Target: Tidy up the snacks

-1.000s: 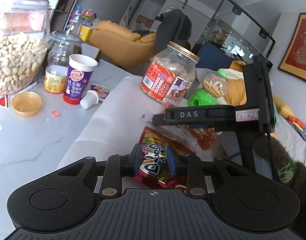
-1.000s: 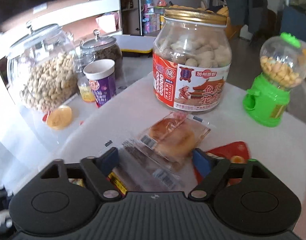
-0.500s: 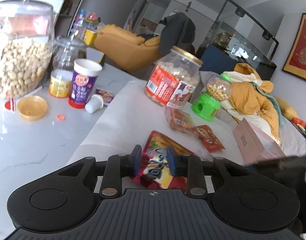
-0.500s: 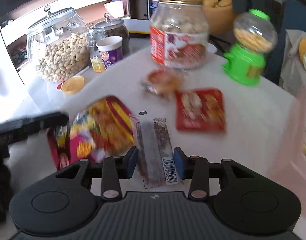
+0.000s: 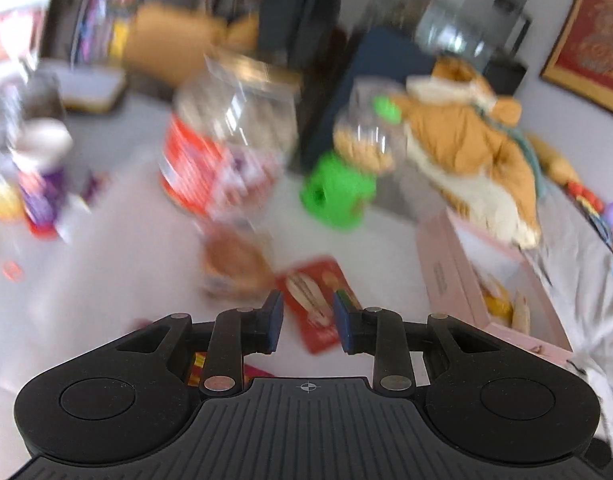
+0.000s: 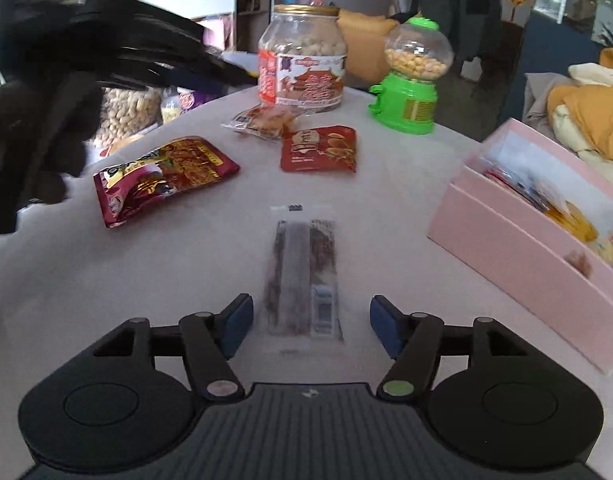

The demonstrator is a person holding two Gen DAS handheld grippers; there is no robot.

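Note:
A clear packet of dark sticks (image 6: 302, 272) lies flat on the white table, its near end between the pads of my right gripper (image 6: 311, 308). The jaws are opening and do not touch it. A maroon snack bag (image 6: 166, 176) lies to the left, with a red packet (image 6: 318, 150) and a bread packet (image 6: 266, 120) further back. My left gripper (image 5: 307, 304) keeps its narrowest gap with nothing in it. In its blurred view the red packet (image 5: 306, 280) lies on the table beyond. A pink box (image 6: 526, 248) holding snacks stands at the right.
A big labelled jar (image 6: 302, 64) and a green candy dispenser (image 6: 410, 92) stand at the back. The other tool and a dark glove (image 6: 46, 120) blur the left of the right wrist view. Peanut jars and cups stand far left. Clothes (image 5: 466, 140) are piled behind the pink box (image 5: 458, 272).
The left view has swung right, off the maroon bag, which now lies free on the table. The right jaws narrowed around the stick packet, then widened, and that view pulled back.

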